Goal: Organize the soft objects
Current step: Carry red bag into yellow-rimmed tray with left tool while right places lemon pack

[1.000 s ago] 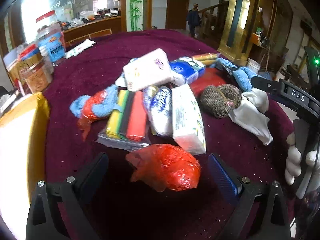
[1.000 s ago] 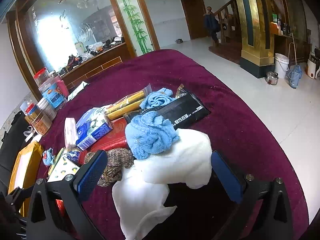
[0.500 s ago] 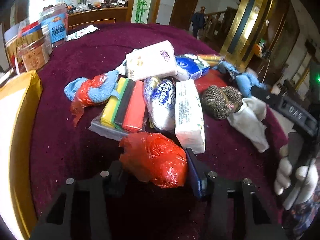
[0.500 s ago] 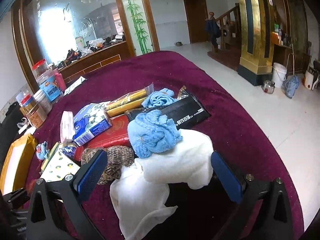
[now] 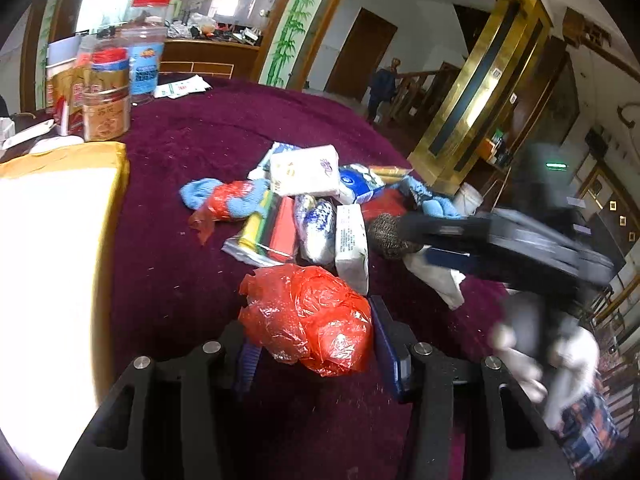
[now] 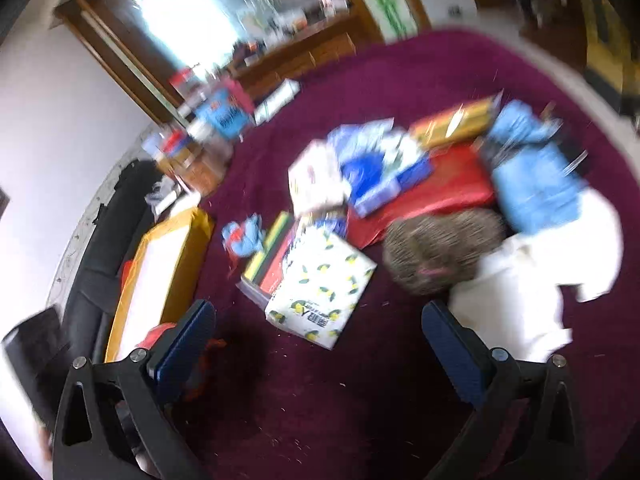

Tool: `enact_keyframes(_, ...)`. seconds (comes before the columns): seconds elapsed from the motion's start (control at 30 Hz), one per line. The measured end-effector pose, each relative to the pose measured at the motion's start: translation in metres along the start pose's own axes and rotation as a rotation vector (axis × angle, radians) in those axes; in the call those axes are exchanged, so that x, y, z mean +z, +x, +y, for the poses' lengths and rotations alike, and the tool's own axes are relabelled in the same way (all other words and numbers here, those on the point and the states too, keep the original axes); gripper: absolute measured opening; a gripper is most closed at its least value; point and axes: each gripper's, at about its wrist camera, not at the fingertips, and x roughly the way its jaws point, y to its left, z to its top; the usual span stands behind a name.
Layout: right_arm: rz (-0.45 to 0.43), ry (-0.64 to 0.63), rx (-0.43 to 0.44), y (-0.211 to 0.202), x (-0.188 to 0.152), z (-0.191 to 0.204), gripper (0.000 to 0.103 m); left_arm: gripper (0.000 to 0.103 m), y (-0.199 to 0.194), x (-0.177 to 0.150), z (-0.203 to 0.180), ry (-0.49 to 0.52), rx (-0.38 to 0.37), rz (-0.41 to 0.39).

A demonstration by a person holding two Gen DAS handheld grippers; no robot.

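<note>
The left claw (image 5: 310,344) is clamped on the crumpled red plastic bag (image 5: 308,320), its blue pads pressing both flanks, so the bag sits straight ahead between the fingers, at the near edge of the pile on the maroon counter (image 5: 192,280). The yellow-rimmed tray (image 5: 116,184) lies to the claw's left, well apart from the pile; carrying the bag there likely means a swing leftward. The right claw (image 6: 320,344) stands wide open and empty, the lemon-print tissue pack (image 6: 324,288) just ahead of it and the white cloth (image 6: 532,280) at its right finger.
</note>
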Motion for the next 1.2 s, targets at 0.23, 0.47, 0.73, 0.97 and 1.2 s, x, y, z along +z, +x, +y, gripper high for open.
enact_keyframes(0.23, 0.112, 0.166, 0.040, 0.051, 0.003, -0.010, 0.073, 0.053, -0.047, -0.007, 0.029, -0.030, 0.029, -0.064)
enact_keyframes(0.47, 0.085, 0.099, 0.026, 0.045, -0.006, 0.009, 0.055, 0.053, -0.075, -0.006, 0.070, -0.111, 0.033, -0.107)
enact_keyframes(0.73, 0.063, -0.105, 0.082, 0.021, 0.016, 0.095, 0.056, 0.053, -0.091, 0.041, 0.137, -0.183, 0.097, -0.137)
enact_keyframes(0.97, 0.172, -0.200, 0.154, 0.091, 0.030, 0.179, 0.056, 0.053, -0.047, 0.082, 0.212, -0.342, 0.117, -0.073)
enact_keyframes(1.2, 0.254, -0.231, 0.099, 0.164, 0.039, 0.220, 0.056, 0.055, -0.009, 0.091, 0.246, -0.456, 0.103, -0.022)
